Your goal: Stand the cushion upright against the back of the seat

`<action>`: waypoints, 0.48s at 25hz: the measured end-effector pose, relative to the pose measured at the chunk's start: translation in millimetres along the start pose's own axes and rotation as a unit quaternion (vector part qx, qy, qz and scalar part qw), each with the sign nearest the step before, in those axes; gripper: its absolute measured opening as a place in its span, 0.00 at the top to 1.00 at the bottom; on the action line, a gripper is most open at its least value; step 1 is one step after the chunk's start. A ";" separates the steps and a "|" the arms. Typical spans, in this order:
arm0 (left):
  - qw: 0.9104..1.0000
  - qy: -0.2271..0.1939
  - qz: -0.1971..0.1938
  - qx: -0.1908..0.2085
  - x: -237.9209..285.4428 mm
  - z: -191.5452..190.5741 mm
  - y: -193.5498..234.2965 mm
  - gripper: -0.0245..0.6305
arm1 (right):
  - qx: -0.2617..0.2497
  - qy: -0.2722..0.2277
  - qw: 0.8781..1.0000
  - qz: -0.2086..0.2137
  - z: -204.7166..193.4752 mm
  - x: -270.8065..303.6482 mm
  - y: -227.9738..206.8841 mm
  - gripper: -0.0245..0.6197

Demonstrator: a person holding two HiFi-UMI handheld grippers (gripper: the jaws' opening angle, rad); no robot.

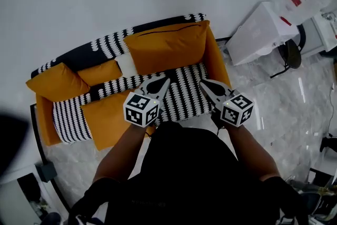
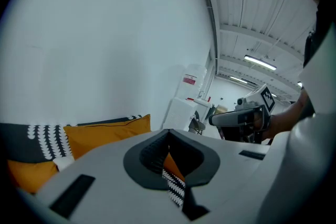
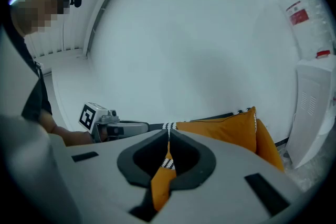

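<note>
Item: sofa, orange, with a black-and-white patterned throw over its seat and along its back; the front edge of the seat is hidden behind the person's dark top. Task piece: cushion, large and orange, standing upright against the sofa's back at the right end, with its lower edge on the seat. In the left gripper view only its upper part shows, and in the right gripper view it is cut off below by the gripper's own body. Other pieces: second orange cushion at the sofa's left end and a third orange cushion just beside it, both partly overlapped by the throw. Left hand-held gripper: jaws pressed together with nothing pinched, hanging over the middle of the seat. Right hand-held gripper: jaws pressed together likewise, over the right part of the seat near the arm. The orange and striped patches seen through each gripper's opening are sofa fabric lying behind it. Surroundings: pale marbled floor and a white cabinet off the sofa's right end, its print too small to read.
</note>
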State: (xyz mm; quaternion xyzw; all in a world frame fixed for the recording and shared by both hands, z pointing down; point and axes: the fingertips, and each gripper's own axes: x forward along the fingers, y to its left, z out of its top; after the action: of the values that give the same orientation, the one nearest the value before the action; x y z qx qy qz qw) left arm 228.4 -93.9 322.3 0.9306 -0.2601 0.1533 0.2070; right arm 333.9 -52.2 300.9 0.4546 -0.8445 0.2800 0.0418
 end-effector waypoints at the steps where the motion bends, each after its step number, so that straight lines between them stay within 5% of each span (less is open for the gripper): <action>1: 1.000 -0.004 0.011 0.000 -6.1 -3.7 -6.5 0.94 | -0.002 -0.001 1.000 0.002 -6.0 -11.0 2.7 0.90; 12: 0.996 -0.030 0.089 -0.006 -99.7 -63.4 -96.3 0.94 | -0.016 -0.017 0.999 0.030 -73.9 -110.7 61.1 0.90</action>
State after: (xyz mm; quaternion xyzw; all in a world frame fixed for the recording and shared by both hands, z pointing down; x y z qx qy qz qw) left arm 188.4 52.6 308.7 0.9068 -0.3487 0.1409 0.1905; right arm 336.5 94.2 300.4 0.4333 -0.8626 0.2599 0.0258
